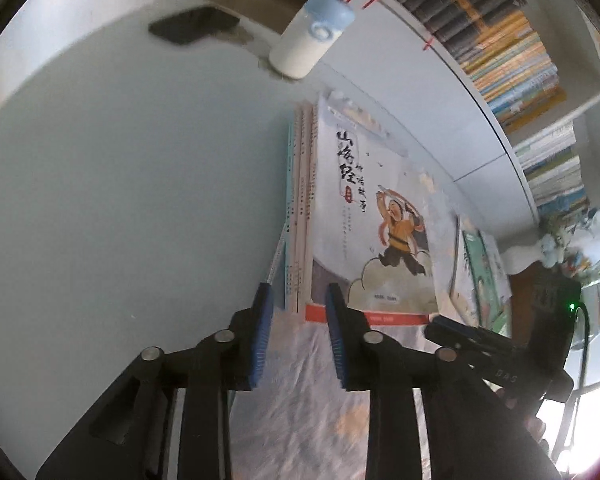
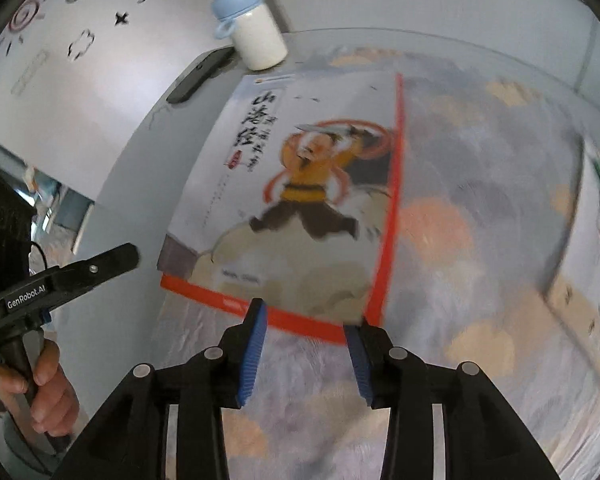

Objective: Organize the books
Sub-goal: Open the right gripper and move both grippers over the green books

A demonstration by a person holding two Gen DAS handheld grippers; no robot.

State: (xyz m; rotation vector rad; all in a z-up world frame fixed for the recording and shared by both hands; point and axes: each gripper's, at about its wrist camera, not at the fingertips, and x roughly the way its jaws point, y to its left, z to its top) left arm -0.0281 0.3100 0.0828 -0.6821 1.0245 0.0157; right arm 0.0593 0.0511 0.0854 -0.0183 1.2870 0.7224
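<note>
Left tongs (image 1: 296, 292) hang over the near edge of a stack of thin paperback books (image 1: 300, 208) lying flat on the pale grey bench (image 1: 120, 180). Their jaws are a narrow gap apart, blue pads (image 1: 260, 340) either side of the stack's lower left corner, not pressing on anything. The top book, a pale picture-book with black brush lettering and an orange-robed figure (image 2: 300, 184), lies face up on the stack, with a red-edged cover showing under it.

Right tongs (image 2: 306, 320) sit just above that book's near red edge, jaws a modest gap apart, empty; the pads' contact with the cover is unclear because of blur. More illustrated books (image 2: 500, 240) spread to the right, blurred.

White cylindrical bottle with light-blue cap (image 1: 312, 36) stands upright at the far end of the bench, a flat black phone-like object (image 1: 194, 26) just beside it. Shelf of upright book spines (image 1: 520, 52) runs along the right. A hand (image 2: 40, 392) grips the left tool's handle.
</note>
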